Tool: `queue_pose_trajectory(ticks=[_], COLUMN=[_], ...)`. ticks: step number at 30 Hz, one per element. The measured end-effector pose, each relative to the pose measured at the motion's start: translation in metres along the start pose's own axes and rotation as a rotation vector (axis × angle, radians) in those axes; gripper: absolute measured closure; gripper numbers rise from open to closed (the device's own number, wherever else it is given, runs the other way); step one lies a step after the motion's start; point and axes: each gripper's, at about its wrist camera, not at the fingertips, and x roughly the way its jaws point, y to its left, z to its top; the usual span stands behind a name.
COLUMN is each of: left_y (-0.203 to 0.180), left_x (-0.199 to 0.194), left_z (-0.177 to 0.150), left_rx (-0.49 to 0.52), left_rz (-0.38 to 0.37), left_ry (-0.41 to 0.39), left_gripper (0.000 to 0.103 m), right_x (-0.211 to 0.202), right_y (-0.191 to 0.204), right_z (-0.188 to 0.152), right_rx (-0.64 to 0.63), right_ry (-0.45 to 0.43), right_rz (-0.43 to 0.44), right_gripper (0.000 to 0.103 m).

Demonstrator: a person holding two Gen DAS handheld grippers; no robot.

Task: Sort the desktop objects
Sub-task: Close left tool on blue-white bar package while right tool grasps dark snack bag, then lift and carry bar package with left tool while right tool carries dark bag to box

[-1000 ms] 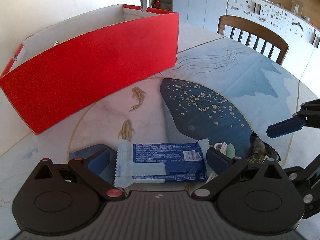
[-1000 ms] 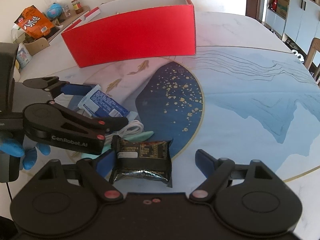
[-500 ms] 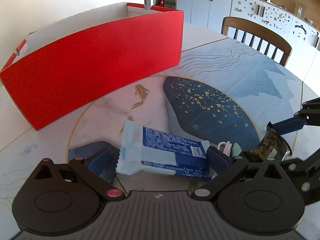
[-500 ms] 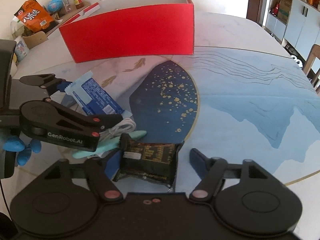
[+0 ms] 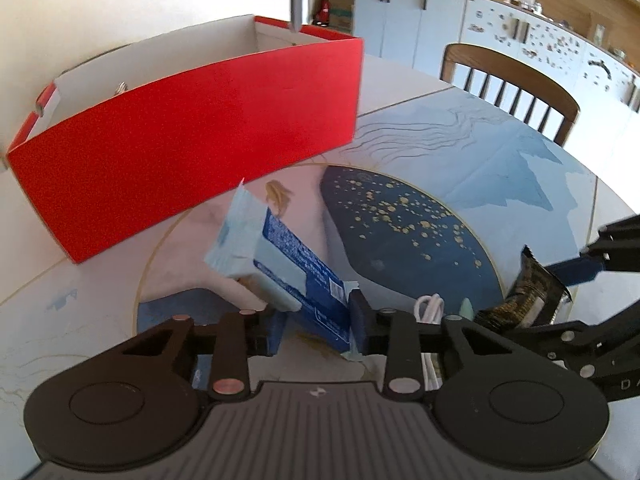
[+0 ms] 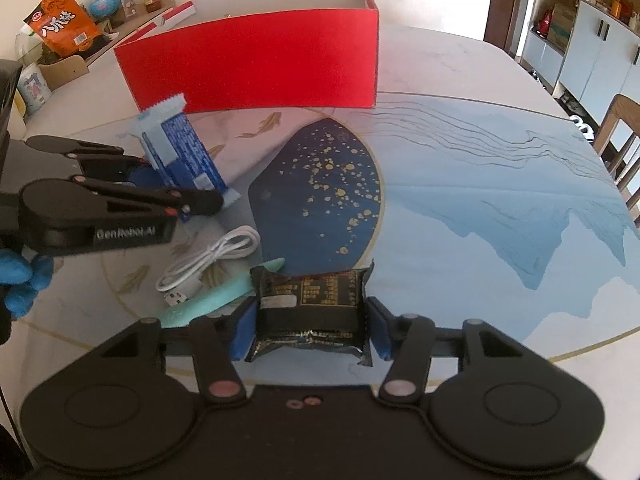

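left tongs (image 5: 316,322) closing on the blue wet-wipe pack (image 5: 280,256), pads already pressed against its near end, pack tilted up with its long axis running away from the tongs and its pale crimped end pointing toward the red box (image 5: 188,152). right tongs (image 6: 310,328) closing too, jaws at about half their spread, blue pads touching both short sides of the dark snack packet (image 6: 312,304), long axis lying crosswise between the fingers, far edge raised a little off the surface (image 6: 460,208). red box straight ahead of both tongs, open top facing up, near wall standing between each held pack and the inside; probably the place meant for sorting. judged from the left wrist view, left tongs nearer the box, so likely a shorter carry: up over the near wall, then down inside. right tongs set farther back, with the painted dark patch of the surface lying between packet and box. white cable (image 6: 212,260) and pale green stick (image 6: 224,292) lying loose on the surface just beside the right tongs, between the two tools, untouched and still to be sorted. risk on the left: pack held only by its near end, long body levering forward, could swing or slip during the lift. blue-gloved hand (image 6: 20,280) at the left edge behind the left tool.
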Motion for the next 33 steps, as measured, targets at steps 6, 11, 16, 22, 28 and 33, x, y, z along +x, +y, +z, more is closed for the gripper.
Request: queue_pose_trajectory(ticks=[6,11,16,22,28,33], left_y=[0.007,0.007,0.007,0.005,0.002,0.0], left_x=[-0.006,-0.014,-0.025,-0.039,-0.053,-0.065], left_z=[0.002,0.005,0.008,0.013,0.016,0.02], left_rx=[-0.05,-0.063,-0.074,-0.078,-0.088,-0.089], left_rz=[-0.002,0.001,-0.007,-0.004,0.002,0.003], left_ry=[-0.02,-0.035,-0.048,-0.056,-0.05,-0.06], left_gripper=[0.088,0.09,0.09,0.09,0.09,0.09], right_x=[-0.003,-0.008,-0.016,-0.026,-0.038,-0.049], right_y=[-0.002,-0.002,-0.001,0.0,0.001,0.006], right_z=[-0.002,-0.001,0.001,0.005,0.012,0.021], right_rx=[0.005,0.007,0.008,0.009,0.033,0.033], right_ry=[0.001,-0.013,-0.028,-0.048,-0.068,-0.1], right_rz=[-0.012,-0.019,-0.021,-0.019,0.011,0.026], right_gripper=[0.048,0.049,0.049,0.049,0.049,0.049])
